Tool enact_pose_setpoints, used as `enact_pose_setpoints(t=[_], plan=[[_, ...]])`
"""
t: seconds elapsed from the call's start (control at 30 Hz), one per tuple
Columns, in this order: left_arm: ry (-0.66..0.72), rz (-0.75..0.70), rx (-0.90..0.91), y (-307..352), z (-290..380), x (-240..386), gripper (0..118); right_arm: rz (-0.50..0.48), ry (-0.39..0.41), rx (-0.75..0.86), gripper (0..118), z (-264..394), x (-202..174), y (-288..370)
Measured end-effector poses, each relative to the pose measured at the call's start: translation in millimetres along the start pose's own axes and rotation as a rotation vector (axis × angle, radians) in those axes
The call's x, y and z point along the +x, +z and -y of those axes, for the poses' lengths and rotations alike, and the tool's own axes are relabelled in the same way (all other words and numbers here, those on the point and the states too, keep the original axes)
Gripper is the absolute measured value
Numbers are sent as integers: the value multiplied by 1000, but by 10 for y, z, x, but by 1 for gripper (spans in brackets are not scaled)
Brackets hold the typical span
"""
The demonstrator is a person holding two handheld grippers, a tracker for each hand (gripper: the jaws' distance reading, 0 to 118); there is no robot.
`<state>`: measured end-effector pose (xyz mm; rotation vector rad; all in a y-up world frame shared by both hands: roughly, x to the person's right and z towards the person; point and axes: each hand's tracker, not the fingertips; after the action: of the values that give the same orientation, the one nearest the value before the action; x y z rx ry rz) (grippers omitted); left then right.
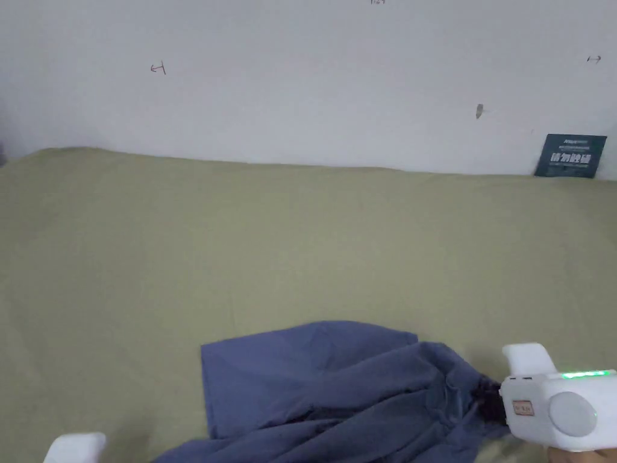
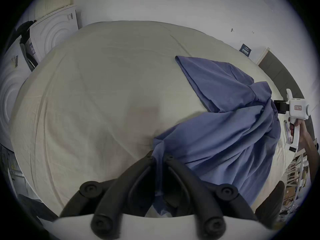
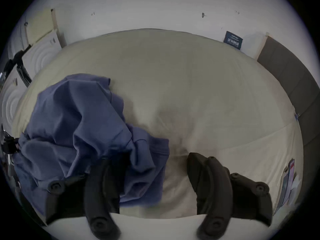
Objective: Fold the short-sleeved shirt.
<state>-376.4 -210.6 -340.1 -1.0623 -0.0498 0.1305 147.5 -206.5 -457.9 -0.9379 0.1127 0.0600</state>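
Left tongs (image 2: pixel 159 157) clamping the blue shirt (image 2: pixel 225 136), right tongs (image 3: pixel 155 159) spread — level, beside bunched cloth

Olive-sheeted bed (image 1: pixel 301 241) against marked white wall (image 1: pixel 301 78)

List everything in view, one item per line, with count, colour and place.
shirt: one, blue, crumpled on the near part of the bed
bed sheet: one, olive-green, covering the bed
sign: one, dark blue, leaning on the wall at the bed's far right
wall: white, behind the bed
left gripper: one, black jaws, shut on a shirt edge
right gripper: one, black jaws spread apart, at the shirt's right side
hand: one, holding the right gripper's handle
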Motion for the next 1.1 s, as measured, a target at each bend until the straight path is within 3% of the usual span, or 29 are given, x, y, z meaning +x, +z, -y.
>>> enact_pose_setpoints(t=[0.03,0.1,0.43,0.67,0.83,1.1], plan=[[6,3,-5,42,-19,-14,7,47,-7,44,3,2,-14,113],[26,-2,16,221,-93,-15,7,3,-20,77,3,-47,23,418],[-47,-137,366,1831,-813,-72,7,66,14,368,3,-409,304,2176],[-39,-104,502,2716,-1328,154,7,95,-21,503,3,-611,399,3115],[-80,-125,558,2961,-1706,461,7,140,-11,547,3,-895,448,3435],[-106,-183,581,2812,-2500,804,7,199,-29,565,3,-1490,622,3371]])
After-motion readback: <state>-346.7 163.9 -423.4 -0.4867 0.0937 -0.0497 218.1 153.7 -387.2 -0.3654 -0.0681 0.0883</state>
